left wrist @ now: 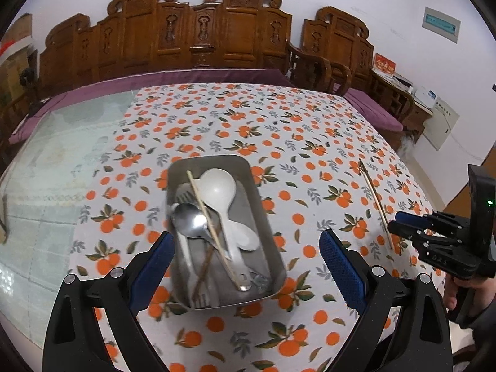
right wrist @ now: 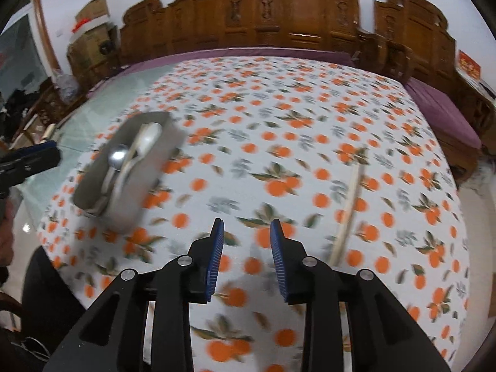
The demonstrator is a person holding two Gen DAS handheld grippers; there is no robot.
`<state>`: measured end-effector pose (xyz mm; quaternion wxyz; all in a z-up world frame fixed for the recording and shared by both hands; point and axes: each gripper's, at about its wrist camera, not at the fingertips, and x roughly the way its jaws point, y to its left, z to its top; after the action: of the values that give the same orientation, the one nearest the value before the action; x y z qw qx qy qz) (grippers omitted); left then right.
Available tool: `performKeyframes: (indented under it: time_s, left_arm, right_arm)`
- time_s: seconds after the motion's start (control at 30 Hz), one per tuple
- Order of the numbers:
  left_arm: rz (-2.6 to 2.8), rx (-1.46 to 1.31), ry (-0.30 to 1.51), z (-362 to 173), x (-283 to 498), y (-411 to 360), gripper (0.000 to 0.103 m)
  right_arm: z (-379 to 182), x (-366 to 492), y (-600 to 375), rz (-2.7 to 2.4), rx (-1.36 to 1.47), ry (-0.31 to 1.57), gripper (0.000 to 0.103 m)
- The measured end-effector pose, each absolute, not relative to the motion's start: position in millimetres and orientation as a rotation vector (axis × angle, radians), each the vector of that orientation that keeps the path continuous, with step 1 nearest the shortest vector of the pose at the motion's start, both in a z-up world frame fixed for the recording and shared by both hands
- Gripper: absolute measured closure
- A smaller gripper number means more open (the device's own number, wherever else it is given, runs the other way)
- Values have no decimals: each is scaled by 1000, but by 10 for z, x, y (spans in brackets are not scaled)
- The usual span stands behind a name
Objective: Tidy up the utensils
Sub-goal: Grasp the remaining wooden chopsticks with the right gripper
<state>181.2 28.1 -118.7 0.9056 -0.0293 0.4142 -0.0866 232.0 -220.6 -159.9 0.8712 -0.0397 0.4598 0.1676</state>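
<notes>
A metal tray (left wrist: 263, 226) rests on the orange-print tablecloth, holding a white rice spoon (left wrist: 217, 189), a metal spoon (left wrist: 189, 220), one chopstick (left wrist: 210, 229) and other cutlery. My left gripper (left wrist: 246, 238) hangs open above the tray's near end, a pad on each side, touching nothing. A second chopstick (left wrist: 375, 204) lies loose on the cloth to the right, and the right gripper (left wrist: 400, 221) is near its closer end. In the right wrist view the right gripper (right wrist: 247, 226) is open and empty, the loose chopstick (right wrist: 350, 207) just right of it, the tray (right wrist: 155, 173) far left.
The tablecloth (left wrist: 279, 117) covers the right part of a glass tabletop (left wrist: 62, 170), bare on the left. A carved wooden bench (left wrist: 198, 37) with a purple cushion runs along the far edge. A hand (left wrist: 455, 294) holds the right gripper. The left gripper's tip (right wrist: 34, 158) shows at the left edge.
</notes>
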Motion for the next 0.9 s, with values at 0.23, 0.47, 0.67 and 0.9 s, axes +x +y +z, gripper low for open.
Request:
performKeyframes:
  time_s: [0.23, 0.47, 0.67, 0.9]
  left_arm:
    - [-206, -51, 883, -1322, 1879, 5, 12]
    - [-235, -19, 910, -1439, 1913, -260, 12]
    - [-249, 2, 929, -1508, 1948, -415, 12]
    - [-271, 21, 938, -1543, 1988, -570, 12]
  right_arm:
    - [-1830, 2467, -2694, 247, -75, 995, 70]
    - [-2128, 2674, -3019, 187, -35, 1060, 70]
    - [-2265, 2798, -2986, 185, -67, 1082, 70]
    - [-2271, 2836, -2946, 170, -99, 1067, 70]
